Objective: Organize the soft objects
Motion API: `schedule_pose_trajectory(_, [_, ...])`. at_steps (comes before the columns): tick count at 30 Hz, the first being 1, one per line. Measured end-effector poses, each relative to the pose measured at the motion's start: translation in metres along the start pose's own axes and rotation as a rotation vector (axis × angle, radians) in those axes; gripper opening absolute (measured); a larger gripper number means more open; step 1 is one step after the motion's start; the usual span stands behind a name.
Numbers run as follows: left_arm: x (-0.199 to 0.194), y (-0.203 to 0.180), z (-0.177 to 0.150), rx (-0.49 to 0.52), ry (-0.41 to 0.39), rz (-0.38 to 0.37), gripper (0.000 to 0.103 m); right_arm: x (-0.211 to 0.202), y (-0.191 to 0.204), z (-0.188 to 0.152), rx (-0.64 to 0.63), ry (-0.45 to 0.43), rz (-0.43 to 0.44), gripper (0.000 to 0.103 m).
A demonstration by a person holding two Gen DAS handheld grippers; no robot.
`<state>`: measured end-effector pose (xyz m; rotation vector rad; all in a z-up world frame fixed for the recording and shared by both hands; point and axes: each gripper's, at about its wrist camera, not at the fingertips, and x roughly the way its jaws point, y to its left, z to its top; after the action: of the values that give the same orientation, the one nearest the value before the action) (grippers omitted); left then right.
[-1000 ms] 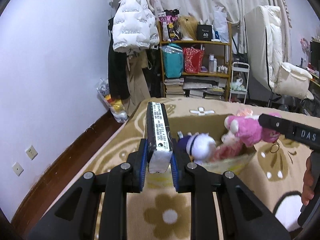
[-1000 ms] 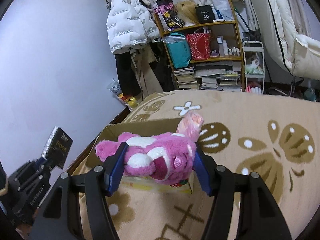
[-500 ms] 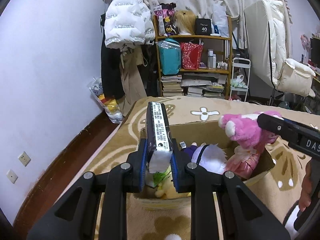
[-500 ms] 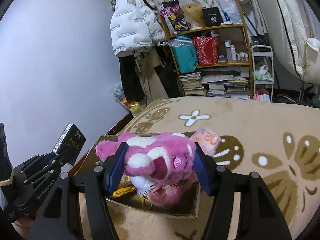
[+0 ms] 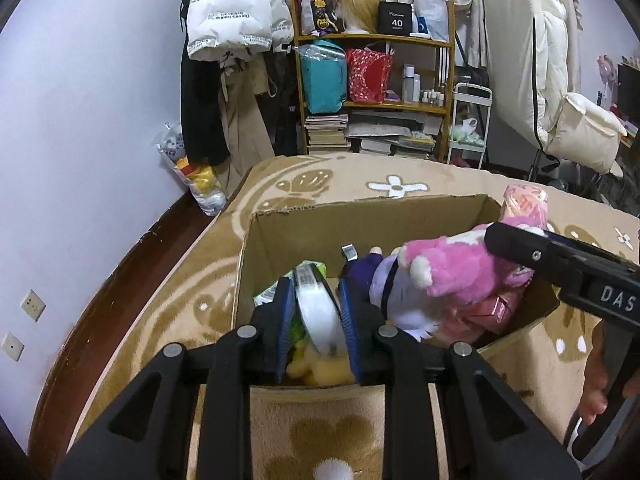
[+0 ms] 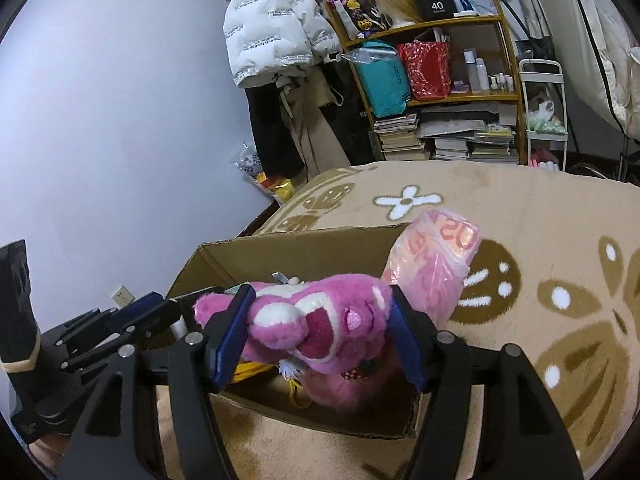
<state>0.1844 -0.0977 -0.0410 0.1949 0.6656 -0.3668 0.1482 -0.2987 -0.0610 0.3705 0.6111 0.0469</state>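
Note:
An open cardboard box (image 5: 360, 224) stands on the patterned blanket. My left gripper (image 5: 315, 284) hangs over its near left corner with its jaws opening. A dark pack with a white end (image 5: 316, 308) sits loosely between the pads, tipped down into the box. My right gripper (image 6: 322, 292) holds a pink plush toy (image 6: 316, 328) low over the box (image 6: 280, 252); its jaws are opening a little, but the pads still press on the plush. Inside lie a purple-and-white plush (image 5: 384, 284), a yellow plush (image 5: 320, 368) and a green packet (image 5: 268, 294).
A pink plastic bag (image 6: 432, 256) stands in the box's far right corner. The beige blanket (image 6: 520, 240) spreads to the right. Beyond are a wall on the left, a wooden shelf (image 5: 372, 100), a hanging white jacket (image 5: 236, 12) and a white chair (image 5: 560, 100).
Both grippers have sunk and moved forward over the box. The pack, once upright in the left jaws, has tipped down inside. The pink plush now hangs within the box's rim.

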Motion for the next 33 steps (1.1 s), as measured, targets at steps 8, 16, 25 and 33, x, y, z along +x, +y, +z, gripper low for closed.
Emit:
schedule_pose_trajectory(8, [-0.016,0.012,-0.004,-0.060,0.042,0.067,0.054,-0.018,0.002,0.003,0.021,-0.025,-0.051,0.103])
schedule_pose_trajectory(16, [-0.065,0.016,-0.010,-0.062,-0.016,0.117,0.081,-0.053,0.005,0.008,0.031,-0.026,-0.082,0.103])
schedule_pose_trajectory(25, [-0.129,0.010,-0.007,-0.037,-0.112,0.185,0.101,-0.108,0.032,0.007,-0.032,-0.071,-0.093,0.103])
schedule_pose_trajectory(33, [-0.176,0.017,-0.017,-0.052,-0.129,0.196,0.101,-0.154,0.060,-0.001,-0.110,-0.118,-0.108,0.103])
